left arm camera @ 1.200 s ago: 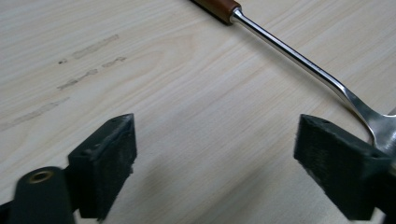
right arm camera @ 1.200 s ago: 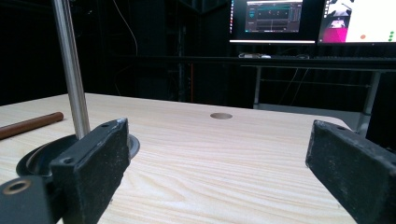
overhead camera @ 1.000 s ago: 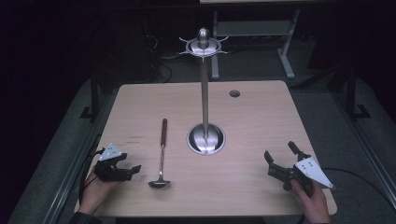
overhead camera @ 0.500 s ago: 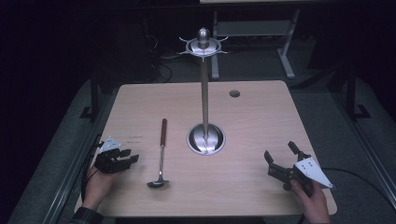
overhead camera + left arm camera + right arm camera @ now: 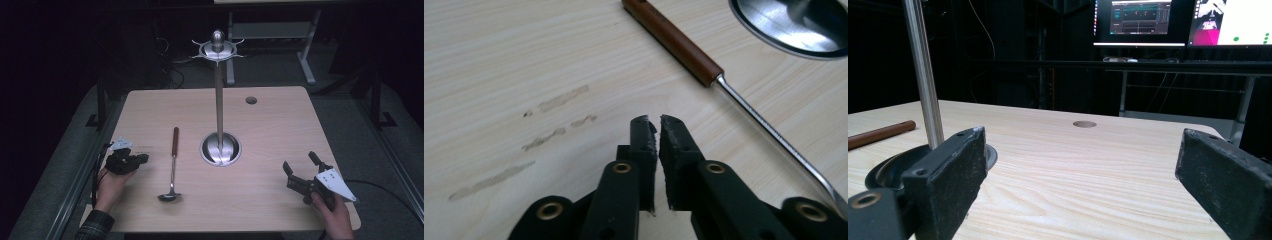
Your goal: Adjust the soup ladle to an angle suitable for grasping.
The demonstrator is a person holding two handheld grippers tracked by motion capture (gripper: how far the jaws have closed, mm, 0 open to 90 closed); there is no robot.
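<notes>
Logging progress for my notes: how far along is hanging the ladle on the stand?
Nothing looks done: the ladle lies flat on the table, left of the stand. In hand: the left tool is shut and empty, pointing toward the ladle's handle; the right tool waits open. Left: gripping, lifting and hanging the ladle, if that is the job.

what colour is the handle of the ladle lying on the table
Reddish-brown wooden handle, clearest in the left gripper view.

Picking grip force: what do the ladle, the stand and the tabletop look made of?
Ladle: glossy brown handle, likely wood or plastic; thin shiny shaft and bowl, probably steel.
Stand: polished metal by its mirror-like base and pole.
Tabletop: pale matte wood-grain, wood or laminate; cannot tell which.
</notes>
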